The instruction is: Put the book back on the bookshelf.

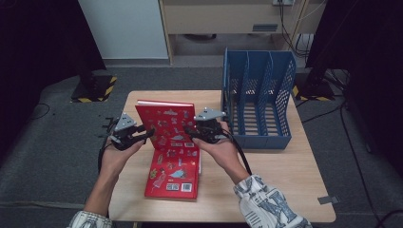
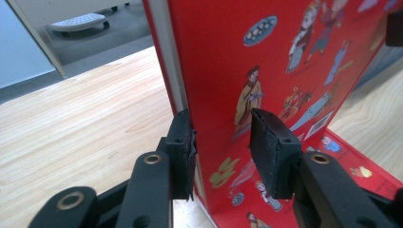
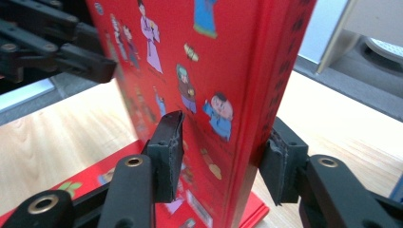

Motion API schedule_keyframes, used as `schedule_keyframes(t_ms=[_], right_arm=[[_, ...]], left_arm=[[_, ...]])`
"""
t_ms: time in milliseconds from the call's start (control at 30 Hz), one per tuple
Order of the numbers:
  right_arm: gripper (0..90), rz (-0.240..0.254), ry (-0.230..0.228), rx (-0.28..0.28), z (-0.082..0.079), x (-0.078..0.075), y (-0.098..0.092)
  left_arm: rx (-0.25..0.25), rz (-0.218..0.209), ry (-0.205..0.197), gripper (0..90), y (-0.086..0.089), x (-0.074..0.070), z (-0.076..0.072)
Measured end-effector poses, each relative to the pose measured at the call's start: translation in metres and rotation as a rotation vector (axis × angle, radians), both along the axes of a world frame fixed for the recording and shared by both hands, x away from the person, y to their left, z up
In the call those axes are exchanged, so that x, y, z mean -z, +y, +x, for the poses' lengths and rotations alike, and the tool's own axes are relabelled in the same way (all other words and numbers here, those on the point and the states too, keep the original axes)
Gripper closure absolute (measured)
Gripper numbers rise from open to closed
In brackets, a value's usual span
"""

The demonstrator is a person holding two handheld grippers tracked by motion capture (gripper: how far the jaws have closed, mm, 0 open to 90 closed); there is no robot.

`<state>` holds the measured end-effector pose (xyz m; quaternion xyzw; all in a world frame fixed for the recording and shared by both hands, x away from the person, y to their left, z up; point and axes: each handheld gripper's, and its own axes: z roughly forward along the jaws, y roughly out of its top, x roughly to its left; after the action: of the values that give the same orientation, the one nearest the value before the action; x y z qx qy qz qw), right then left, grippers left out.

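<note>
Even overhead lighting; dim surroundings in the high view.
The desk [image 1: 285, 180] is evenly lit, with dark room corners. In both gripper views the red book [image 2: 285, 57] is bright; near jaws and far background appear soft and slightly blurred.

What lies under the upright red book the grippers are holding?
A second red book lies flat on the table, and the upright red book stands on it. The part of the flat cover beneath the standing book's bottom edge is hidden.

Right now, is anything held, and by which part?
The upright book: the left gripper clamps its page edge, and the right gripper seems to clamp its spine edge.
</note>
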<state>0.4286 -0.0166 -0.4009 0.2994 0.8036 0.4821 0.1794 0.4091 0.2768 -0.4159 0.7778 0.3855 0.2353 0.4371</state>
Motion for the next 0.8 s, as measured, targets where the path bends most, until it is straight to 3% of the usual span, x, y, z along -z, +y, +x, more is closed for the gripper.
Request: schedule_keyframes(t_ms=[167,467,533,800], right_arm=[[57.5,-0.007,0.002,-0.053,-0.013,-0.001,0.001],[59.7,0.011,0.012,-0.097,-0.026,-0.002,0.005],[65.2,0.016,0.005,-0.105,-0.027,-0.003,0.005],[72.7,0.053,-0.008,-0.12,-0.027,-0.007,0.011]], left_arm=[[-0.008,-0.026,0.005,56.0,0.004,0.002,-0.001],[-0.011,-0.046,0.011,49.6,0.006,0.003,0.002],[-0.014,-0.073,0.008,47.6,0.006,0.003,0.004],[-0.019,-0.079,0.006,42.4,0.003,0.004,0.009]])
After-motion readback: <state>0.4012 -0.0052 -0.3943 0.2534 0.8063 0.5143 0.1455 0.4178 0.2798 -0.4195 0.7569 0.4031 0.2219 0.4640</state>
